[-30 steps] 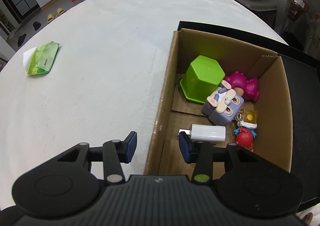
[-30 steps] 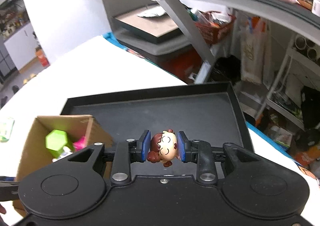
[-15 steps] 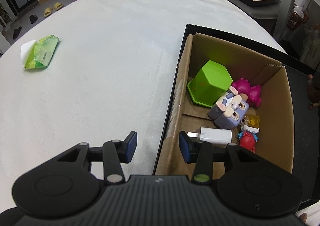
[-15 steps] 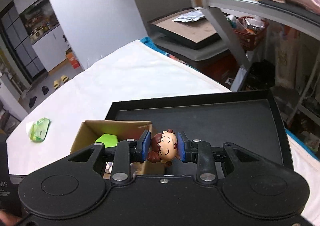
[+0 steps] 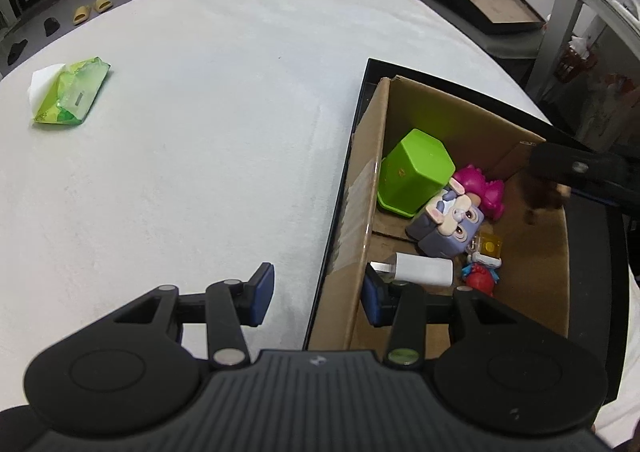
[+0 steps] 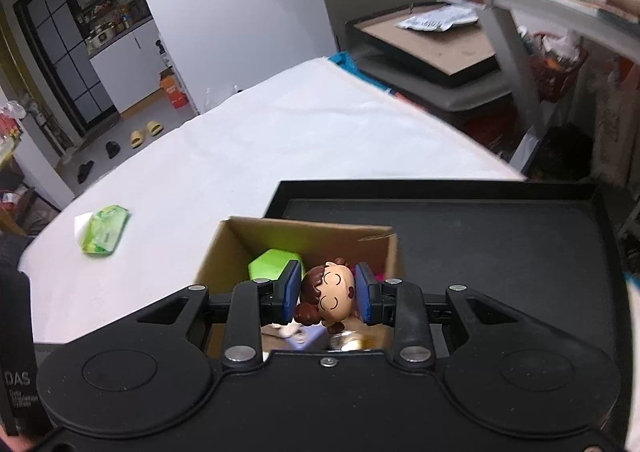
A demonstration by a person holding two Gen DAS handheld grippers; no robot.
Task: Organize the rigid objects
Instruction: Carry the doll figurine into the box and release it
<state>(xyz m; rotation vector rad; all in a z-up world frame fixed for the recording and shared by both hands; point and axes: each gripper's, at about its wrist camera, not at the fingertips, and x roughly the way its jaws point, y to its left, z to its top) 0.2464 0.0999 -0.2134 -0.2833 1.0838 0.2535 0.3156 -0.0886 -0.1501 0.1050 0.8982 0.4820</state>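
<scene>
My right gripper (image 6: 328, 298) is shut on a small brown-haired doll figurine (image 6: 330, 298) and holds it over the open cardboard box (image 6: 228, 248). In the left wrist view the box (image 5: 372, 171) holds a green hexagonal cup (image 5: 416, 171), a pink toy (image 5: 486, 185), a purple rabbit cube (image 5: 448, 223), a white charger (image 5: 424, 270), a yellow cube (image 5: 490, 246) and a red figure (image 5: 480, 278). The right gripper with the doll (image 5: 542, 193) shows blurred at the box's far right. My left gripper (image 5: 316, 298) is open and empty, straddling the box's near left wall.
The box sits in a black tray (image 6: 500, 244) on a white-covered table (image 5: 200, 111). A green wipes packet (image 5: 68, 95) lies at the table's far left. A second black tray (image 6: 432, 47) and a metal shelf frame (image 6: 516, 55) stand beyond the table.
My right gripper has swung left with the doll, from over the black tray to over the box. The left gripper has shifted slightly; the box now sits further right in its view.
</scene>
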